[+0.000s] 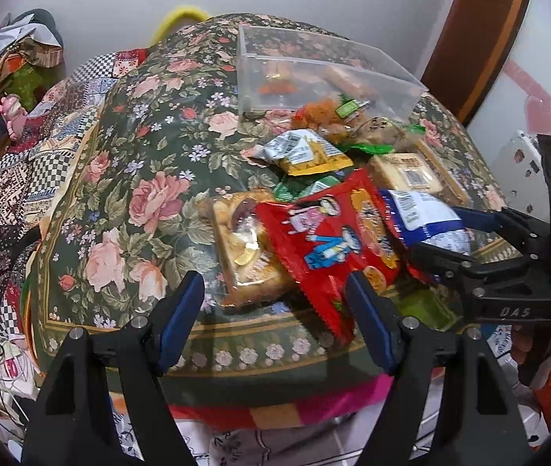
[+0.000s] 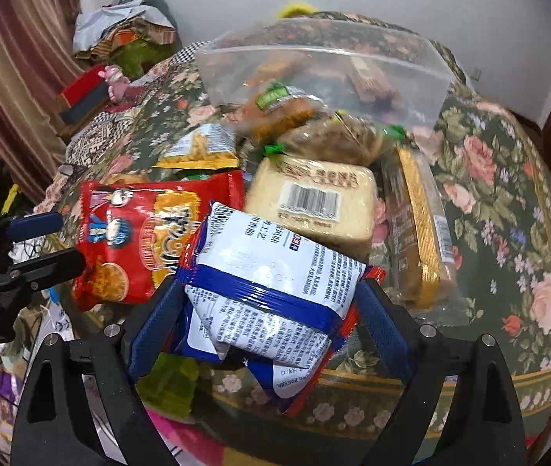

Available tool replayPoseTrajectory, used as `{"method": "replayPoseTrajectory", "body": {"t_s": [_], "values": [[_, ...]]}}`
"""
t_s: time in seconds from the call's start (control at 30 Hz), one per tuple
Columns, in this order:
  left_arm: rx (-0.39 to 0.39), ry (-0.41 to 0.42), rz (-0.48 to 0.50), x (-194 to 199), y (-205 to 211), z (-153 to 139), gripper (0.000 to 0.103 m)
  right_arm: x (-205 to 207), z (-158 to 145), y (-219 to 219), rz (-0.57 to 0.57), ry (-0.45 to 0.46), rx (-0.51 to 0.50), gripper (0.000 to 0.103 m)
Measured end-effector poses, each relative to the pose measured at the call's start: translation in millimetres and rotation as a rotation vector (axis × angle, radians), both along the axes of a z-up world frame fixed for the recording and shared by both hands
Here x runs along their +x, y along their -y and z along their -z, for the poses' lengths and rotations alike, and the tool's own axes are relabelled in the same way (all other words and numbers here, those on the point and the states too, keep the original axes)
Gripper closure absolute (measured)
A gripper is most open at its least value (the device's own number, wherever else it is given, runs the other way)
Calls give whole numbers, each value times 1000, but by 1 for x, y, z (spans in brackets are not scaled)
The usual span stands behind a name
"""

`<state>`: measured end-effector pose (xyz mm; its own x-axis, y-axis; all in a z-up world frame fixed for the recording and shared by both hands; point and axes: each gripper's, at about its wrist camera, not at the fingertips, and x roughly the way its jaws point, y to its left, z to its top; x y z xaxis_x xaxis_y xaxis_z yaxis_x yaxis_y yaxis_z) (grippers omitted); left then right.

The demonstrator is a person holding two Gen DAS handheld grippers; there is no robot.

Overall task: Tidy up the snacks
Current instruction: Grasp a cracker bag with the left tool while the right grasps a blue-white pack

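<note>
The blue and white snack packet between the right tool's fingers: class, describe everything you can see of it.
The blue and white snack packet is a puffy, glossy plastic pillow pack, white with small printed text, a barcode at one corner, blue bands and red crimped ends. It lies tilted, back side up, between the blue pads of the right tool, whose jaws stand wide around it. It overlaps the red snack bag and rests at the near edge of the pile on the floral tablecloth.

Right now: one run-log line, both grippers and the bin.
left gripper: open, empty | right gripper: around blue-and-white packet, grip unclear | clear plastic bin: partly filled | red snack bag: on table
</note>
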<state>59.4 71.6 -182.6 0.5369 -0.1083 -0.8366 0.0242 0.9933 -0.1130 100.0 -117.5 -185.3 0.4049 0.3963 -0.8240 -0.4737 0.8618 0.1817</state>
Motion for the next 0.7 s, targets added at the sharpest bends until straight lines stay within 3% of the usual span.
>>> {"method": "replayPoseTrajectory", "body": {"t_s": [0.37,0.7], "values": [[-41,-26,-114,5,-46,9,28,1,3,13,-8,-19,52,12],[-63,-38,-80,25,-26,20,28,2,1,13,-7,-8,66,19]]}}
